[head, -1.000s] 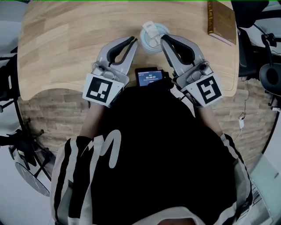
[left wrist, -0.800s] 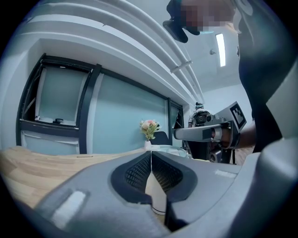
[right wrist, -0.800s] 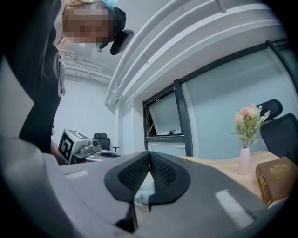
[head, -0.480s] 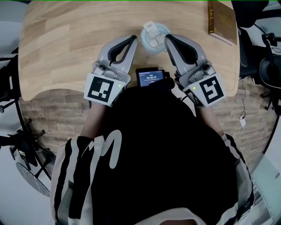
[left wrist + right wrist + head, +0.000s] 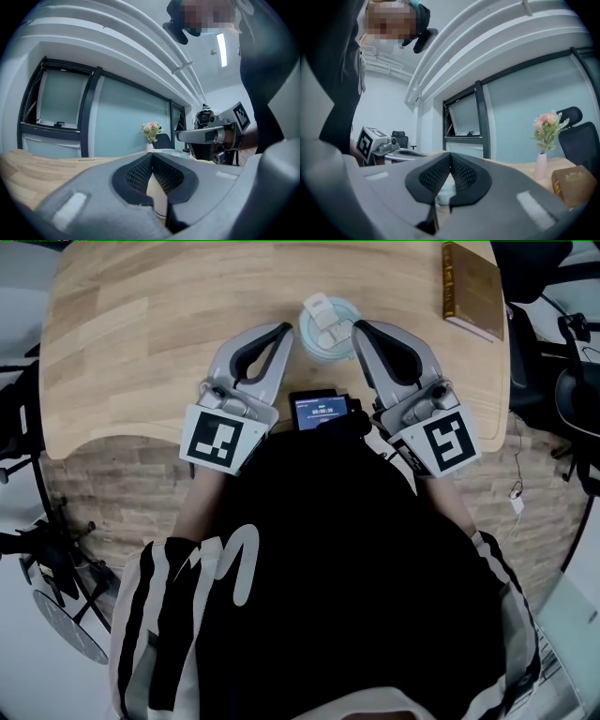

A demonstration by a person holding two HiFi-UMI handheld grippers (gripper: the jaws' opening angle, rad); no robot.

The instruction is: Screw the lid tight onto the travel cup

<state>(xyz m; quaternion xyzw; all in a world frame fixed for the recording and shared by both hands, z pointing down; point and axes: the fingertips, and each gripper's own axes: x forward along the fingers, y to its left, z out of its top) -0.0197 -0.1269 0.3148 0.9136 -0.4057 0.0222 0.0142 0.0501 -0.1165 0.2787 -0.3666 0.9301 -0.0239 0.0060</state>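
Note:
The travel cup (image 5: 330,334) stands upright on the wooden table (image 5: 150,324), its pale blue lid (image 5: 342,310) on top with a white flip tab (image 5: 322,307). My left gripper (image 5: 287,329) lies level just left of the cup, jaws shut with nothing between them. My right gripper (image 5: 357,326) lies just right of it, also shut and empty. In the left gripper view the shut left gripper (image 5: 152,155) hides most of the cup (image 5: 158,197). In the right gripper view the cup (image 5: 442,193) shows below the shut right gripper (image 5: 450,156).
A phone (image 5: 322,411) with a lit screen lies at the table's near edge between my hands. A brown box (image 5: 473,285) sits at the far right corner. A small vase of flowers (image 5: 543,159) stands near it. Office chairs stand beyond the table's right side.

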